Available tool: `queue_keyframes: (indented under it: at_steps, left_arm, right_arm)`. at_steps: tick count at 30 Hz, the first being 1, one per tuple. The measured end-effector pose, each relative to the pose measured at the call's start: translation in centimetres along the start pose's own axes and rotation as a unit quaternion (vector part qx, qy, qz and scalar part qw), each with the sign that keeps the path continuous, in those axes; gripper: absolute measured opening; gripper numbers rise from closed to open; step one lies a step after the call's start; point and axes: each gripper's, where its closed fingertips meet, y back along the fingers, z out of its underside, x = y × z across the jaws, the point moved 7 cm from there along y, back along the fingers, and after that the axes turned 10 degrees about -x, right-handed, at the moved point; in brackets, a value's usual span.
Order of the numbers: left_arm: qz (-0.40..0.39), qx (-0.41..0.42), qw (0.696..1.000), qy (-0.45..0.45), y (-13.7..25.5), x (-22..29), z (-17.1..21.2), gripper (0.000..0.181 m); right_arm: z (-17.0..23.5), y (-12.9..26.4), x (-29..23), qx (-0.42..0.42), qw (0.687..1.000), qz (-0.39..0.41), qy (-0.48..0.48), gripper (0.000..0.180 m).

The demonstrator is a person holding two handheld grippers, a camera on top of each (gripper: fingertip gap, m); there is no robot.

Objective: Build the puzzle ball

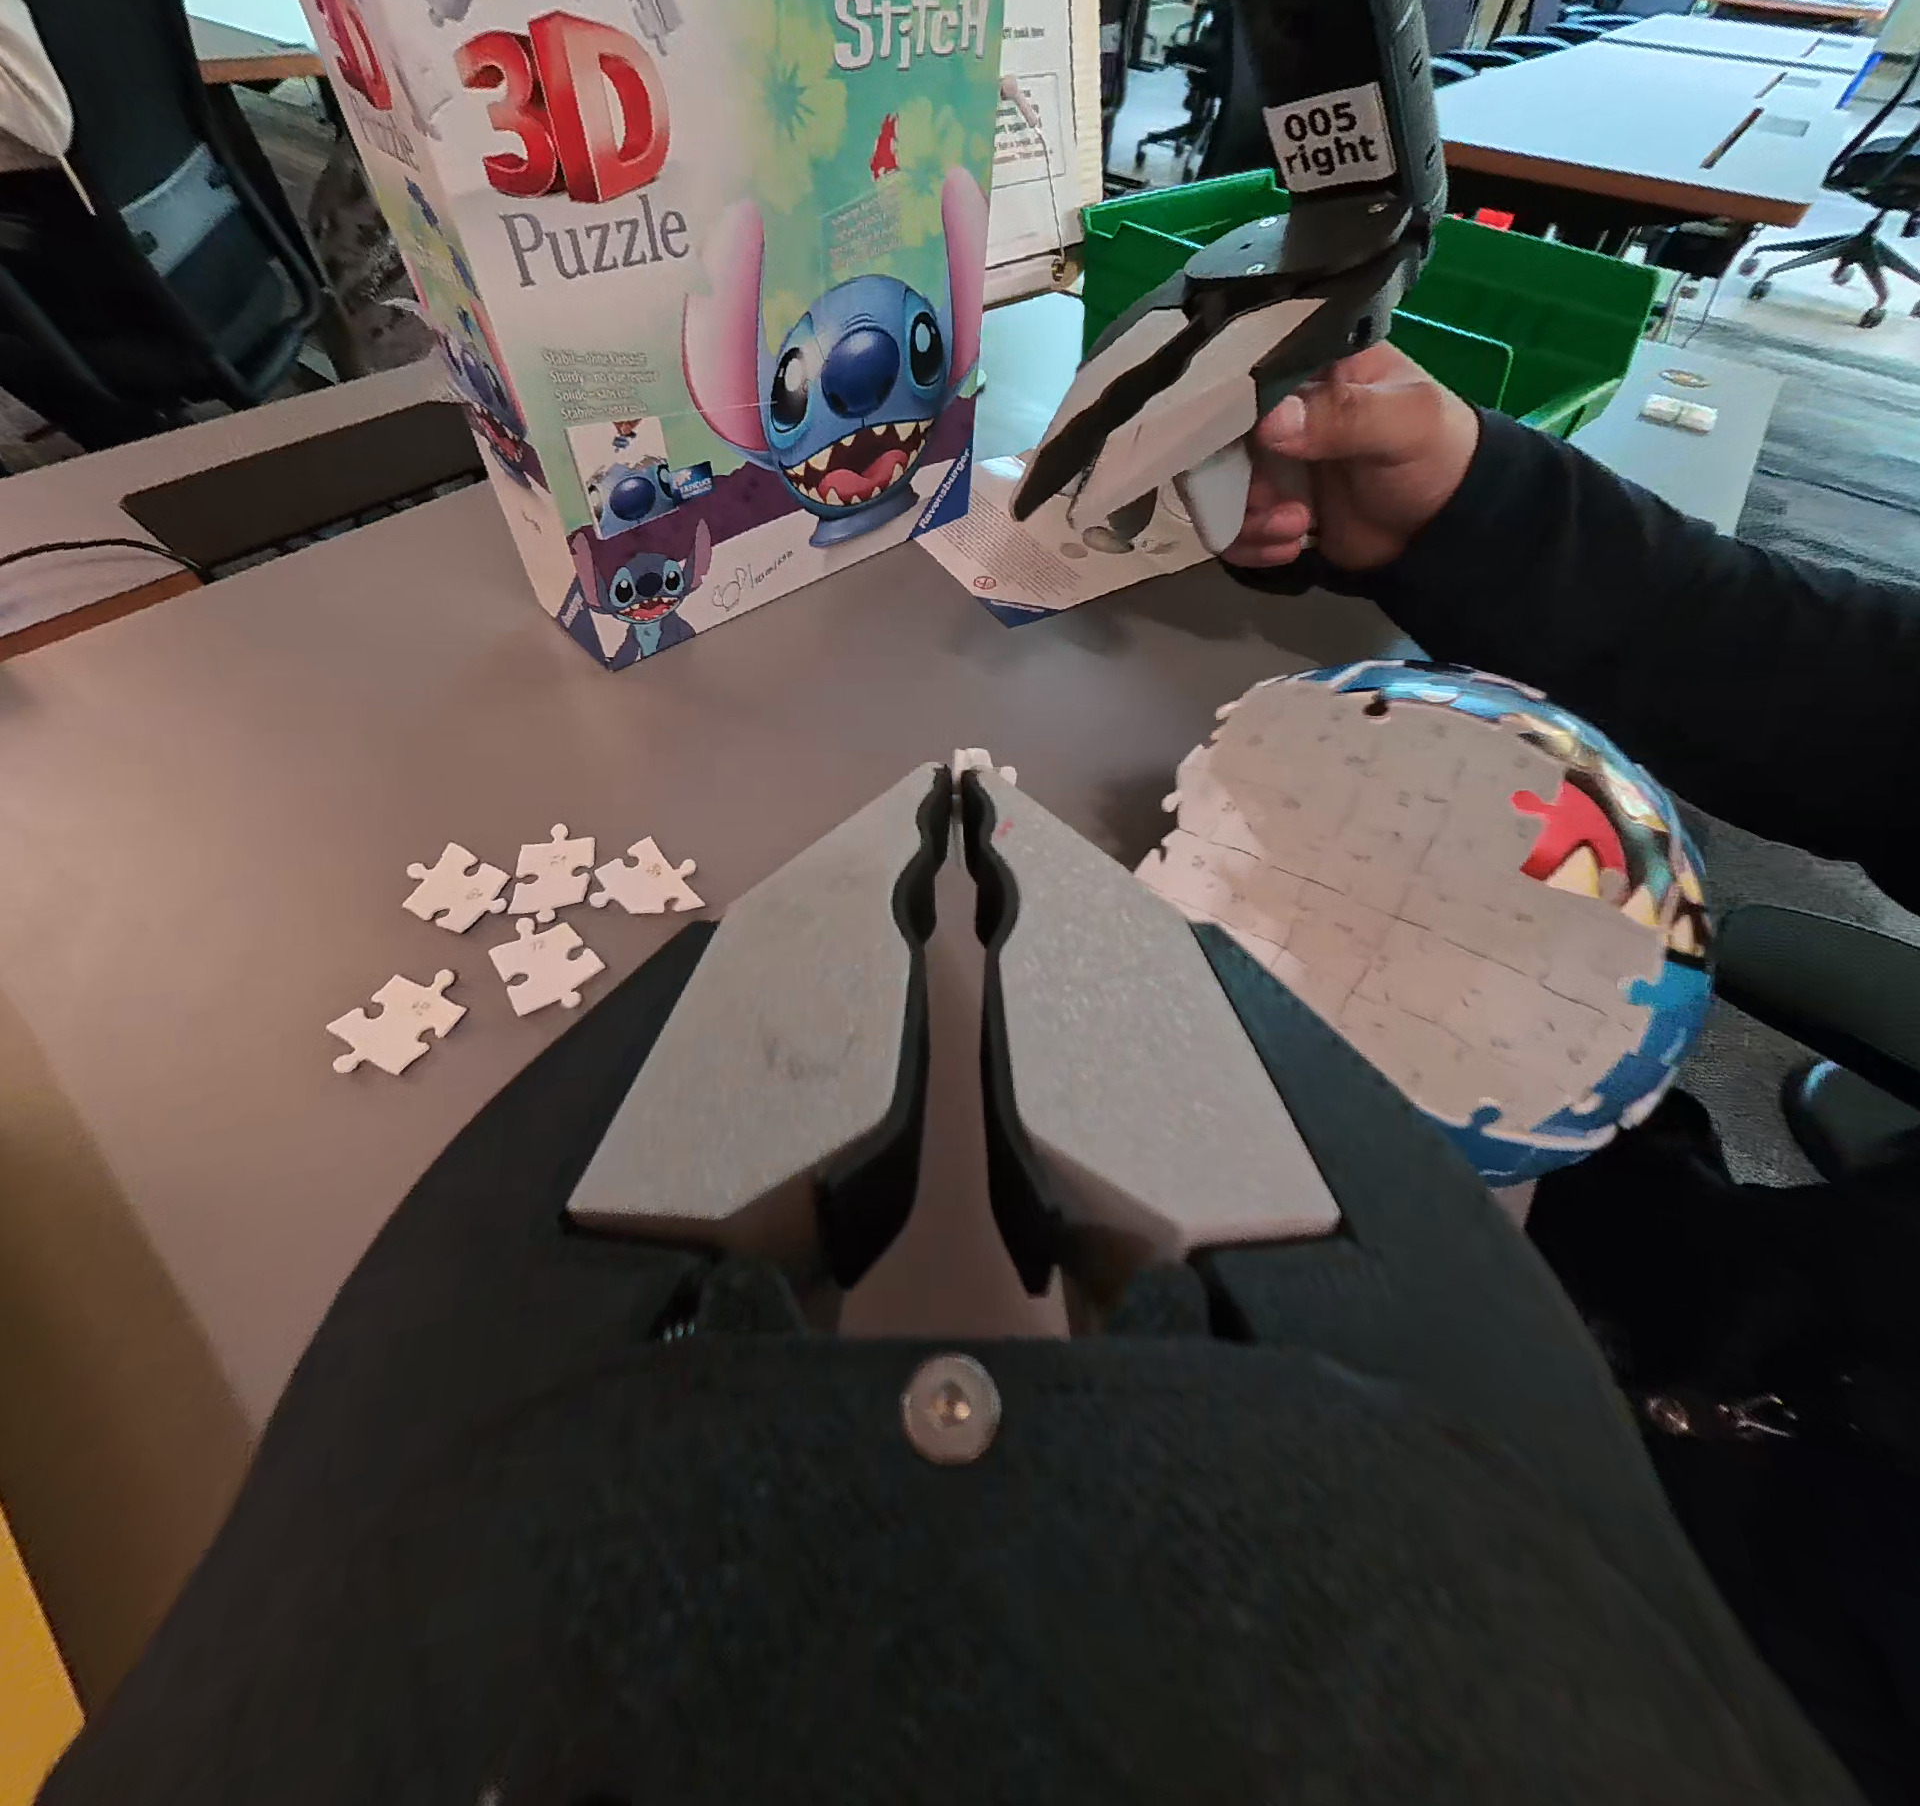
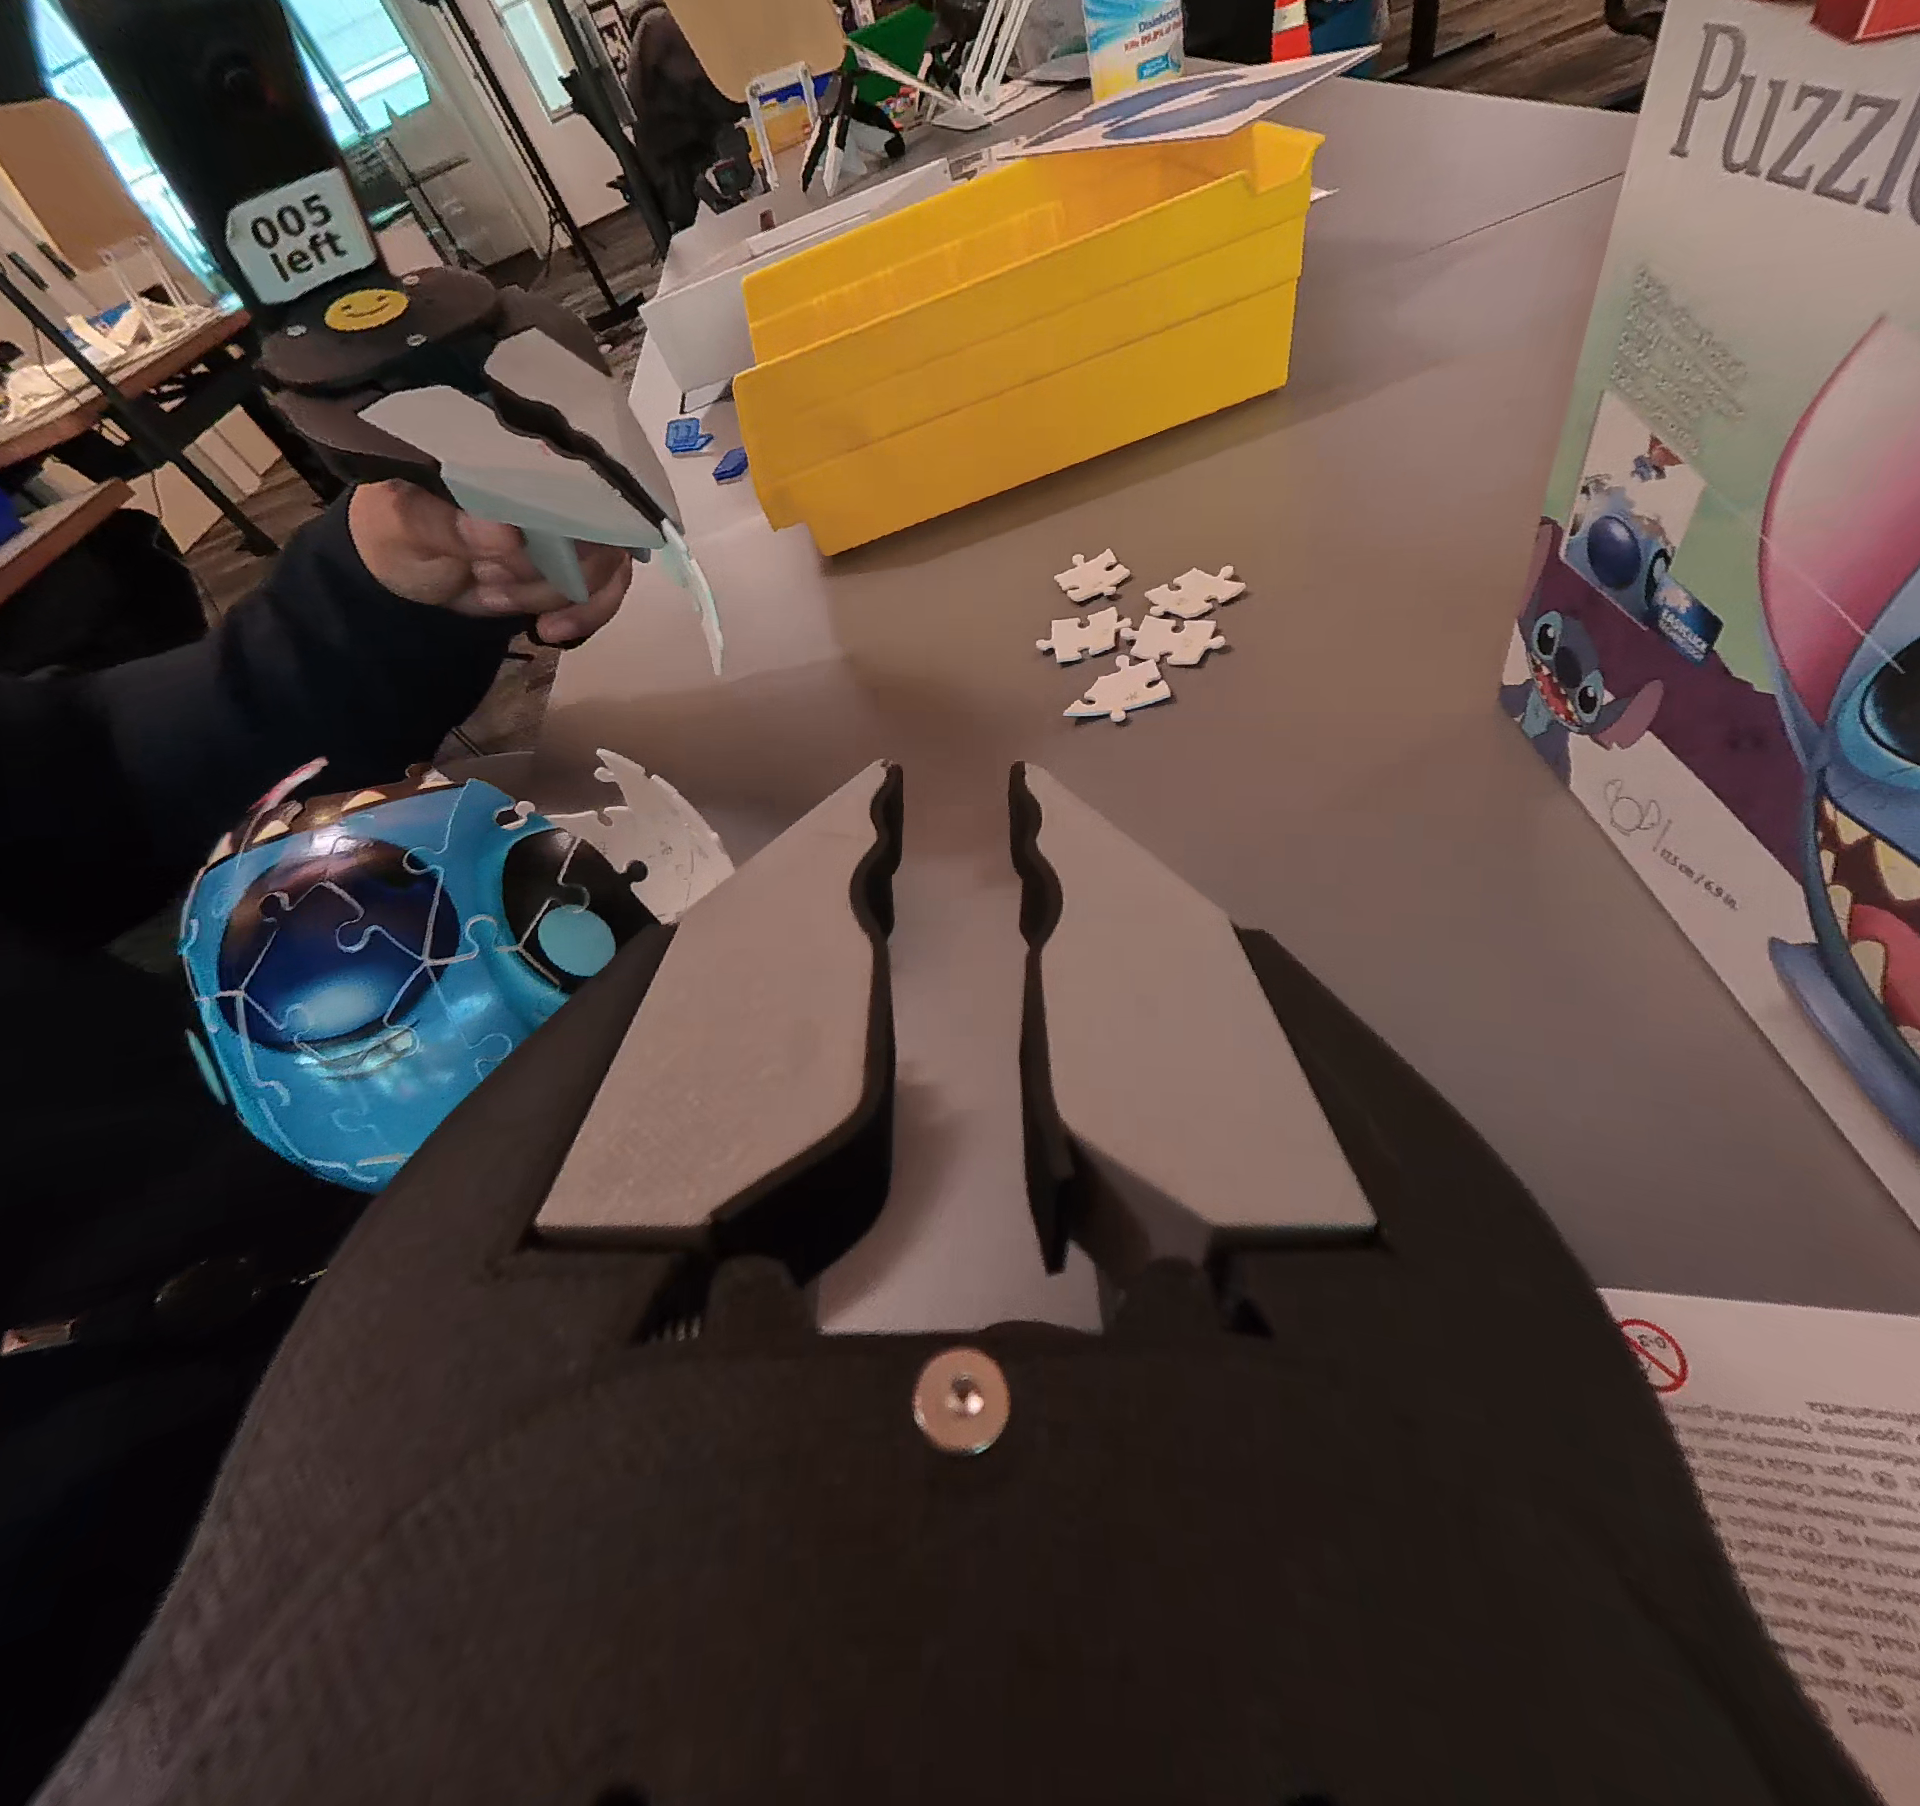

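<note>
The left gripper (image 1: 958, 788) pinches a white puzzle piece (image 2: 698, 584) at its tips, held above the grey table (image 1: 312, 738). The half-built puzzle ball (image 1: 1455, 925) sits low to its right at the table's near edge, hollow side facing it, so the left is nearer. The right gripper (image 2: 954, 782) hovers empty, jaws narrowly parted. Five loose pieces (image 1: 509, 925) lie left; the puzzle box (image 1: 665, 302) stands behind. Nothing blocks the path, I'd judge.

Worktop (image 1: 312, 717): smooth matt grey. Puzzle ball (image 2: 343, 987): glossy blue plastic outside, matt white inside. Loose pieces (image 1: 520, 925): matt white backs. Box (image 1: 675, 302): printed card, slight sheen. Bin (image 2: 1029, 333): yellow plastic, ridged.
</note>
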Motion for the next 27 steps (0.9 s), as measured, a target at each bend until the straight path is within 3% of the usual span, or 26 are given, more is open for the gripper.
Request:
queue_keyframes:
  at_steps: [13,27]
  left_arm:
    - [0.004,-0.017,0.998,-0.056,-1.1,1.7,-2.2,0.0]
    - [0.073,-0.013,0.995,-0.073,-2.8,3.2,-2.0,0.0]
  right_arm:
    - [0.0,-0.3,-1.9,-0.017,0.998,-0.035,0.055,0.014]
    - [-0.1,-1.6,-2.8,-0.009,0.996,-0.066,0.057,0.015]
